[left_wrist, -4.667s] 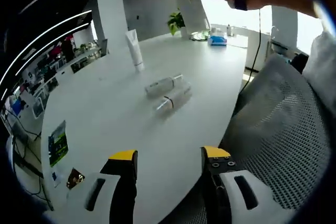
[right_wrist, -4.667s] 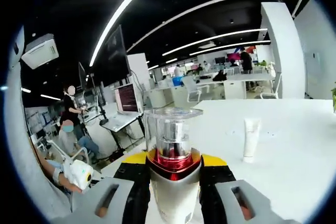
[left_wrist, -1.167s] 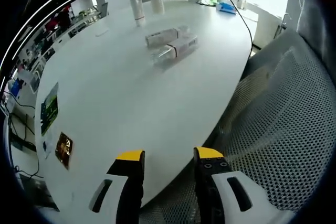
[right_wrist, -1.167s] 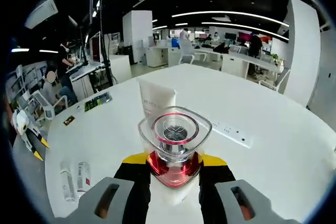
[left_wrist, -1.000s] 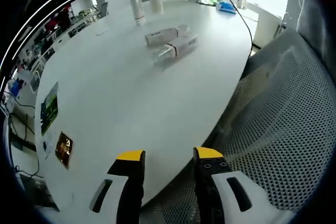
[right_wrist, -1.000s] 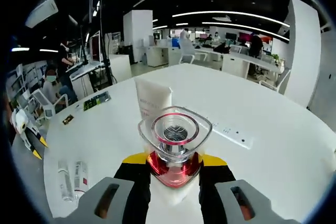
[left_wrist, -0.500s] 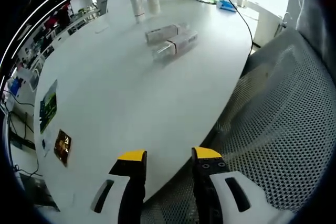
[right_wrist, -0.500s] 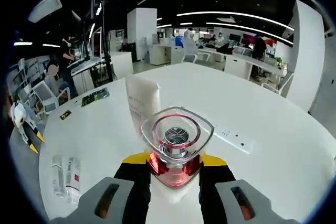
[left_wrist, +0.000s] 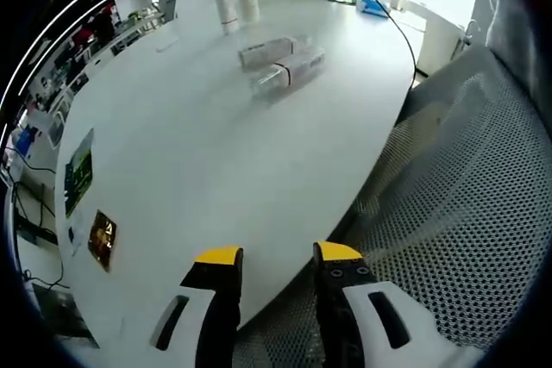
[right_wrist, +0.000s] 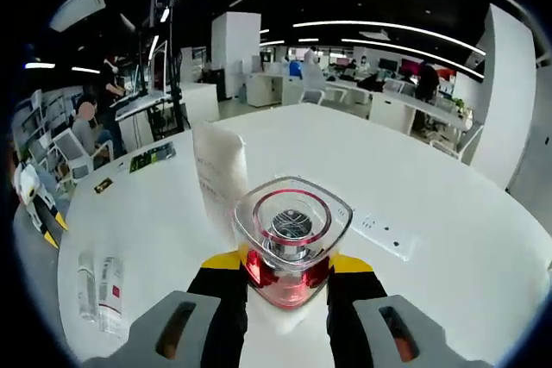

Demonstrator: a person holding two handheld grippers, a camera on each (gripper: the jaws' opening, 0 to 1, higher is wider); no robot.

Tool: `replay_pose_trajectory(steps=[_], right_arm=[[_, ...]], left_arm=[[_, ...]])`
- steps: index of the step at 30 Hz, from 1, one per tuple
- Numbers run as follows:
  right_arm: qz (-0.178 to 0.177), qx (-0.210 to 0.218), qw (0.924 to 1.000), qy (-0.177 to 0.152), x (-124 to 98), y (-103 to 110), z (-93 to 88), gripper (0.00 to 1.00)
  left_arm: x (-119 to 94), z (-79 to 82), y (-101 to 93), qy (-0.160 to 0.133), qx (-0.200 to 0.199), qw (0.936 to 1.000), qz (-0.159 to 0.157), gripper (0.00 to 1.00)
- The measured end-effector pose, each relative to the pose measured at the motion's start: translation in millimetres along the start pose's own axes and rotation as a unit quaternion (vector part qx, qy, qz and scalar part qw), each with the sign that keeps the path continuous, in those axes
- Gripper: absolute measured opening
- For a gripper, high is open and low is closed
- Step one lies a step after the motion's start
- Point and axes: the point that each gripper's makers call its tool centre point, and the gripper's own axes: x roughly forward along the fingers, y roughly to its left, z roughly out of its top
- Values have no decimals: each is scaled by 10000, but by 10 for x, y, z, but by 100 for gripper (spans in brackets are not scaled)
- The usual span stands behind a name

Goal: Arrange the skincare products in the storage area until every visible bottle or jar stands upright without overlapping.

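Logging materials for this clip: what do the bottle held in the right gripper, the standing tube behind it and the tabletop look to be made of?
The bottle looks like glossy white plastic or glass with a clear, glass-like square cap, a red ring and a silvery pump core; highlights suggest hard, shiny surfaces. The tube looks like matte white soft plastic, flat and faintly printed. The table seems smooth white laminate with a soft sheen.
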Motion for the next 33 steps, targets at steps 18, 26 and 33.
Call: replay_pose_trajectory(steps=[18,26,33], right_arm=[[157,-15,9999,-23,27,19,-24,31],[299,57,9995,19,32,19,-21,34],[379,132,9991,125,22,16,-66,40]], left_arm=[[7,-30,13,68,29,10000,33,26],[10,-37,7,82,44,10000,23,25],[11,-36,11,80,49,10000,29,25]])
